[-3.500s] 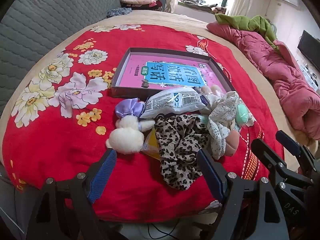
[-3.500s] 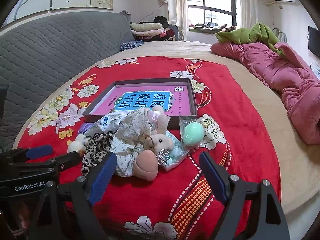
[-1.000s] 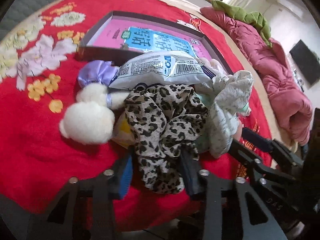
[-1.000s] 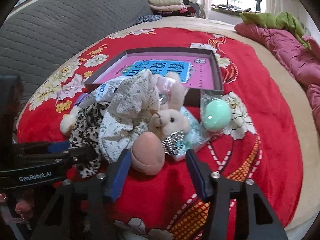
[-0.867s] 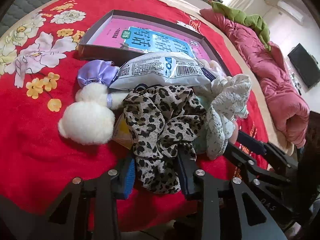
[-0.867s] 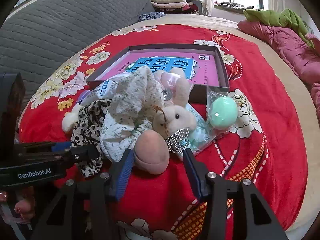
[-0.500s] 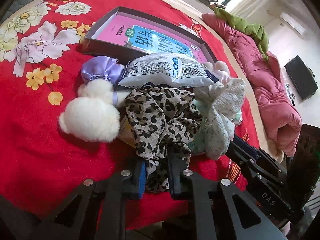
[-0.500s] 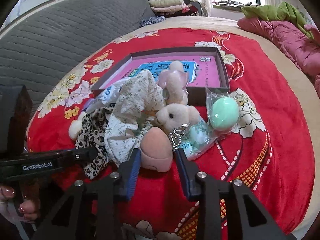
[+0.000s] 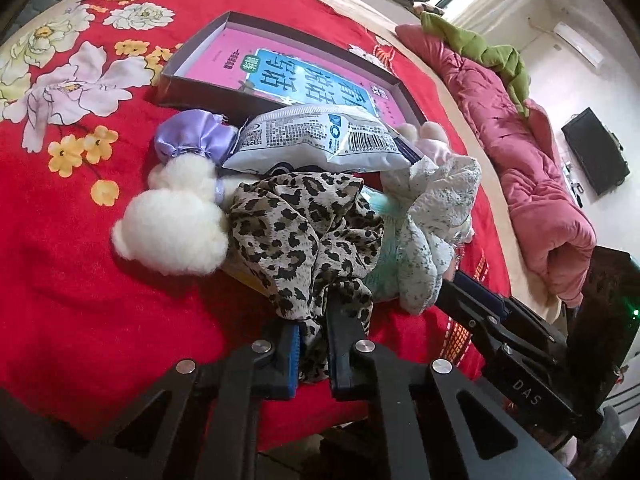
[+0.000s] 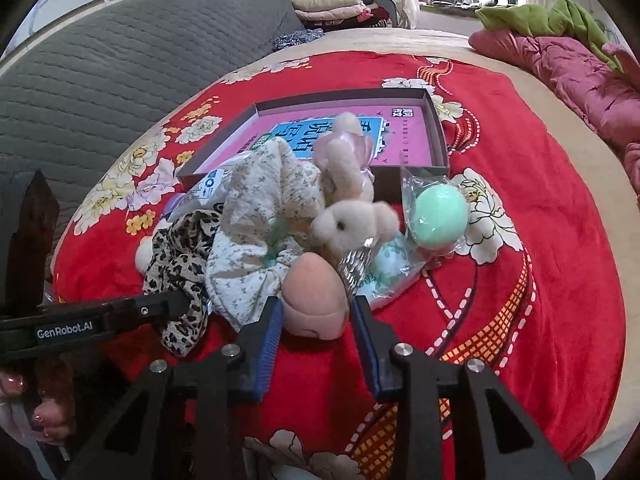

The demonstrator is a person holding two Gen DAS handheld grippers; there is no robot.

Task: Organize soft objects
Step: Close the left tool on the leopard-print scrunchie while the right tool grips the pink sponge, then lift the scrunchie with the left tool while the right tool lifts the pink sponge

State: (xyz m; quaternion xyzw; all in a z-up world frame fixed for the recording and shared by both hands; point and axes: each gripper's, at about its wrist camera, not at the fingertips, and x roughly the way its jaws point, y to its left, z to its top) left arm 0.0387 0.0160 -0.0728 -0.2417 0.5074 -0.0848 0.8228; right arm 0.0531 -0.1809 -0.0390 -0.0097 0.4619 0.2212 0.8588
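A heap of soft things lies on the red bedspread in front of a shallow box [image 9: 200, 46] [image 10: 436, 120]. My left gripper [image 9: 314, 322] is shut on the near edge of a leopard-print scrunchie [image 9: 304, 236], which also shows in the right wrist view [image 10: 180, 252]. My right gripper [image 10: 316, 316] is shut on a pink beauty sponge [image 10: 314, 300]. Around them lie a white floral scrunchie [image 10: 256, 224], a plush bunny [image 10: 352, 220], a white pom-pom toy [image 9: 172, 220] and a lilac scrunchie [image 9: 184, 140].
A white snack packet [image 9: 316, 140] lies across the heap. A bagged mint-green ball [image 10: 440, 216] sits right of the bunny. A pink book [image 9: 280, 68] lies in the box. A pink quilt [image 9: 540, 184] is bunched at the right; a grey headboard [image 10: 100, 80] stands left.
Both grippers moved in from open and closed, the left on the leopard scrunchie's edge, the right on the pink sponge. The bunny has been nudged upright.
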